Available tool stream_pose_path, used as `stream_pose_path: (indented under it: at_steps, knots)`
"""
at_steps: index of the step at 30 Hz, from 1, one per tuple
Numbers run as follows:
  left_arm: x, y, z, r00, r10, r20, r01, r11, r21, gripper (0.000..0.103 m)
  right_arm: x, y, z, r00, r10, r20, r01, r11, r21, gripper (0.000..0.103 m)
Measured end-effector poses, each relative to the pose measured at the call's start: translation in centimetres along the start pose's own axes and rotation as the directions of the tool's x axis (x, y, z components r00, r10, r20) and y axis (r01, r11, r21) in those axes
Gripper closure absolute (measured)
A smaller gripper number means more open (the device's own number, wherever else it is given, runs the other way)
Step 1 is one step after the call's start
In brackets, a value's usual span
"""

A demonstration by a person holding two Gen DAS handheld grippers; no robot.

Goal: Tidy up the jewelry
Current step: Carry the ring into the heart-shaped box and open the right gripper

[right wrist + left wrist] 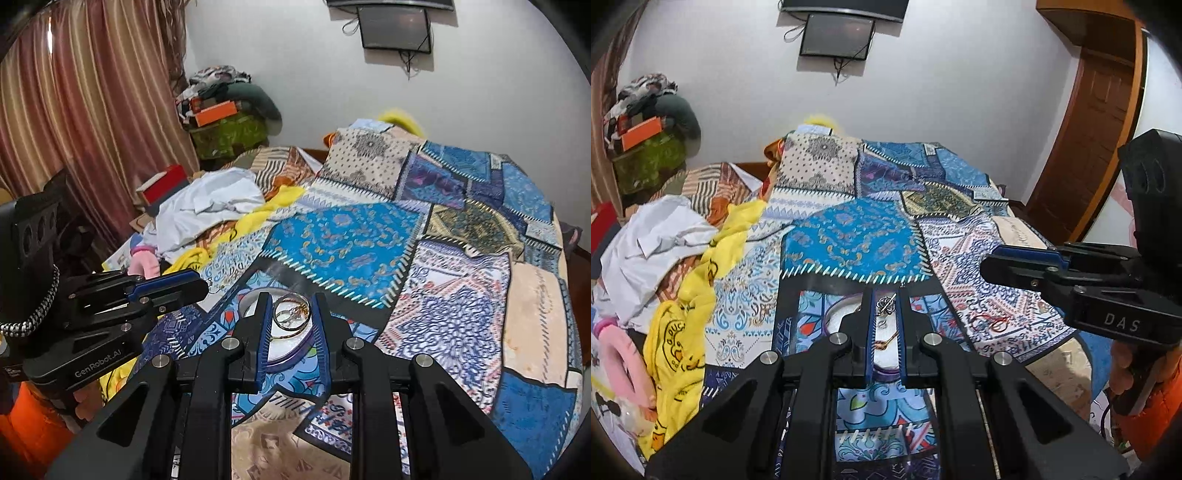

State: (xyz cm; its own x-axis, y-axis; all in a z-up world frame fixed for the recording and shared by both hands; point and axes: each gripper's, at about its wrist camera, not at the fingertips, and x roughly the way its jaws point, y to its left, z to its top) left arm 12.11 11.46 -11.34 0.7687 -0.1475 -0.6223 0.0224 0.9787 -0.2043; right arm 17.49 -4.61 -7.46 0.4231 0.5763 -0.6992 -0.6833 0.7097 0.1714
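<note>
Inspecting your scene, findings follow.
Left gripper (885, 301): black frame, ribbed blue pads, jaws nearly together, pinching a small silver ornament (885, 305).
Right gripper (291, 308): same build, jaws narrowly spread, clamping a thin metal bangle (291, 311) by its rim.
Dish (286, 349): round, white, purple-rimmed, lying beneath both grippers near the bedspread's near edge; a gold chain (886, 341) rests inside.
Bedspread (347, 240): patchwork print, blue, cream, stitched borders.
Writing: "DAS" on your right unit, "GenRobot.AI" on your left.
</note>
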Motion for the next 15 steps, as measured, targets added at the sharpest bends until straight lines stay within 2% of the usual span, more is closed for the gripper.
stream_pose_path:
  at_steps: [15]
  knots:
    - [6.6,3.8,-1.2,0.991,-0.032,-0.132,0.024,0.997,-0.067,0.095,7.0,0.4,-1.0,0.984,0.029,-0.173,-0.032,0.999,-0.012,0.083]
